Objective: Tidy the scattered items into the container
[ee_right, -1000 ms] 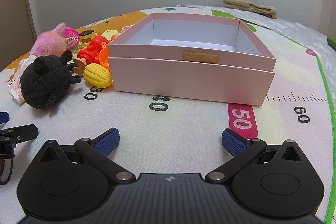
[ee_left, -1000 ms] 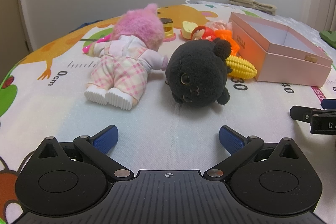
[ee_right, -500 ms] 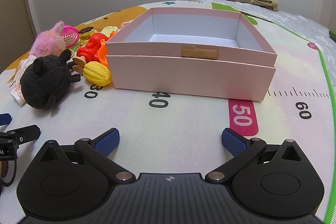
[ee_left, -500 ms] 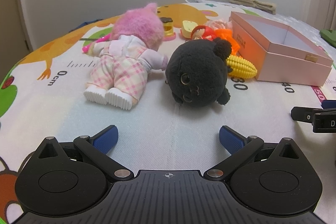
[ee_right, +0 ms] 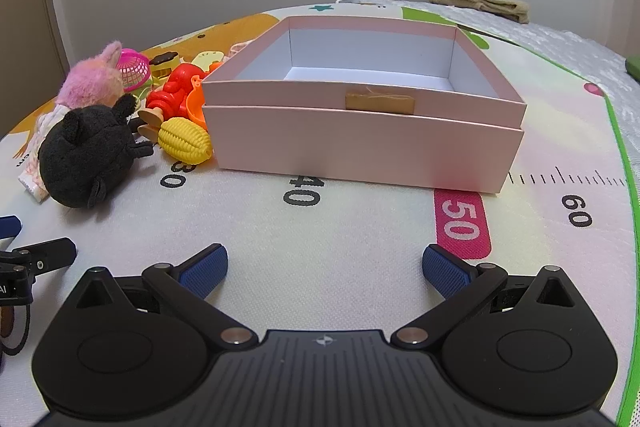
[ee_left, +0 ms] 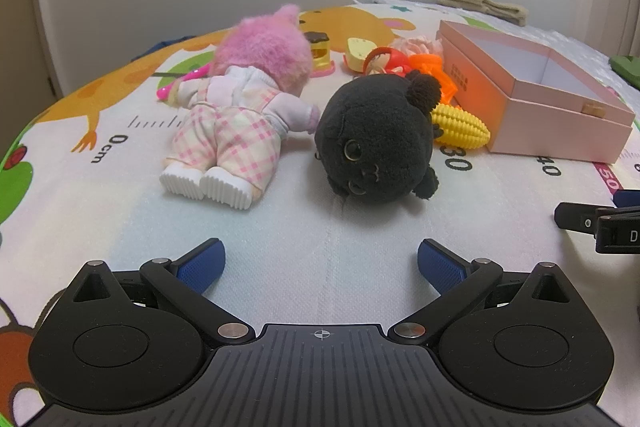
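Note:
A black plush cat [ee_left: 376, 139] lies on the play mat just ahead of my open left gripper [ee_left: 320, 259]. To its left a pink-haired doll [ee_left: 240, 107] lies face down. Behind the cat are a yellow toy corn [ee_left: 460, 125], red and orange plastic toys [ee_left: 404, 63] and small yellow toys [ee_left: 320, 57]. The empty pink box [ee_right: 360, 131] stands straight ahead of my right gripper [ee_right: 324, 265], which is open and holds nothing. In the right wrist view the plush cat [ee_right: 86, 155], corn [ee_right: 184, 141] and a pink toy basket [ee_right: 134, 69] sit left of the box.
A play mat [ee_right: 304, 223] with ruler numbers covers the surface. Folded beige cloth [ee_right: 476, 1] lies at the far edge by the wall. The right gripper's finger [ee_left: 592, 223] shows at the right edge of the left wrist view.
The right wrist view has risen a little, so the box interior shows more. The left gripper has barely shifted. No toy has moved.

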Motion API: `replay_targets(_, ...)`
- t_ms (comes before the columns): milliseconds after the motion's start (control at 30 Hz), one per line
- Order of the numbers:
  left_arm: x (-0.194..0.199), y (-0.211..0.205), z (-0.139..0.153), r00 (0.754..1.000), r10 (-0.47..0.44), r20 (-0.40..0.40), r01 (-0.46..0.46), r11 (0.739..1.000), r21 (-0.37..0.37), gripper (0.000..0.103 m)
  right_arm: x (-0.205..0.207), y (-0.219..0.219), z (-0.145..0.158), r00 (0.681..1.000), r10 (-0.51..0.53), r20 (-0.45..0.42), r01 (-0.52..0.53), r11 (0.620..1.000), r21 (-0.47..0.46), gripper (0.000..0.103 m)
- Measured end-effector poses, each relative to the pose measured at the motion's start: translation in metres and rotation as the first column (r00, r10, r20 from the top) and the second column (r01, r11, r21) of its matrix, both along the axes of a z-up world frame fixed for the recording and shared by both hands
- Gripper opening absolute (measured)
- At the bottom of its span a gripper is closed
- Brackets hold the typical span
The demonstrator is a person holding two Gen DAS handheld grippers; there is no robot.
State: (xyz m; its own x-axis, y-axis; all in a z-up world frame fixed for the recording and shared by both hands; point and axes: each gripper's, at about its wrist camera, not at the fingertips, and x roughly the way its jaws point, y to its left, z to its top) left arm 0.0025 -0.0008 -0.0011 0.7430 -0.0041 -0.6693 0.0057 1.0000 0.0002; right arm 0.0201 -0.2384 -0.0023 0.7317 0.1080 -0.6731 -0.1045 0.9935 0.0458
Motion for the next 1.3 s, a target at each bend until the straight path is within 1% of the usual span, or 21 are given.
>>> replay_targets(267,-0.002,0.001,0.002,1.000,-0.022,0.005,0.022,1.000,-0.004,0.103,0.002,-0.001,0.001,1.000,0.011,-0.012,-0.011,1.000,-0.002,0.103)
replay_targets(367,-0.007,0.001,0.007,0.997,-0.068,0.046,0.069,0.997,-0.020,0.103,0.002,-0.001,0.001,1.000,0.014,-0.015,-0.014,1.000,0.000,0.103)
replay_targets(567,-0.004,-0.002,0.023,0.985,-0.117,0.130,0.119,0.993,-0.008,0.103,0.002,0.000,0.001,1.000,0.014,-0.017,-0.014,1.000,-0.009,0.103)
replay_targets(700,-0.002,-0.004,0.034,0.971,-0.149,0.184,0.151,0.989,0.003,0.103,-0.002,0.003,0.002,1.000,0.015,0.003,-0.015,1.000,-0.023,0.103)
replay_targets(800,0.013,-0.008,0.033,0.969,-0.173,0.177,0.174,0.985,0.007,0.103,-0.008,0.006,0.006,0.998,0.044,0.043,-0.043,0.999,-0.024,0.103)
replay_targets(867,0.024,-0.013,0.030,0.965,-0.203,0.168,0.202,0.979,0.024,0.103,-0.013,0.010,0.010,0.995,0.062,0.075,-0.061,0.998,-0.024,0.103)
replay_targets(933,0.034,-0.017,0.027,0.958,-0.233,0.164,0.228,0.972,0.052,0.100,-0.016,0.015,0.017,0.992,0.075,0.104,-0.072,0.997,-0.030,0.103)
replay_targets(967,0.038,-0.018,0.026,0.957,-0.244,0.160,0.237,0.970,0.062,0.092,-0.017,0.018,0.021,0.990,0.083,0.118,-0.080,0.996,-0.034,0.103)
replay_targets(1000,0.042,-0.018,0.025,0.955,-0.252,0.154,0.244,0.967,0.070,0.075,-0.017,0.021,0.026,0.987,0.094,0.132,-0.089,0.995,-0.040,0.103)
replay_targets(1067,0.048,-0.017,0.022,0.952,-0.266,0.150,0.258,0.963,0.074,0.074,-0.016,0.028,0.036,0.980,0.123,0.156,-0.116,0.992,-0.050,0.103)
replay_targets(1133,0.050,-0.011,0.020,0.947,-0.278,0.160,0.272,0.961,0.058,0.072,-0.012,0.037,0.043,0.973,0.155,0.172,-0.145,0.987,-0.068,0.103)
replay_targets(1233,0.045,-0.001,0.019,0.945,-0.273,0.181,0.271,0.962,0.037,0.070,-0.004,0.052,0.051,0.962,0.200,0.188,-0.185,0.978,-0.094,0.103)
replay_targets(1300,0.038,0.010,0.019,0.945,-0.272,0.181,0.273,0.962,0.016,0.070,-0.001,0.063,0.055,0.952,0.231,0.200,-0.212,0.971,-0.110,0.102)
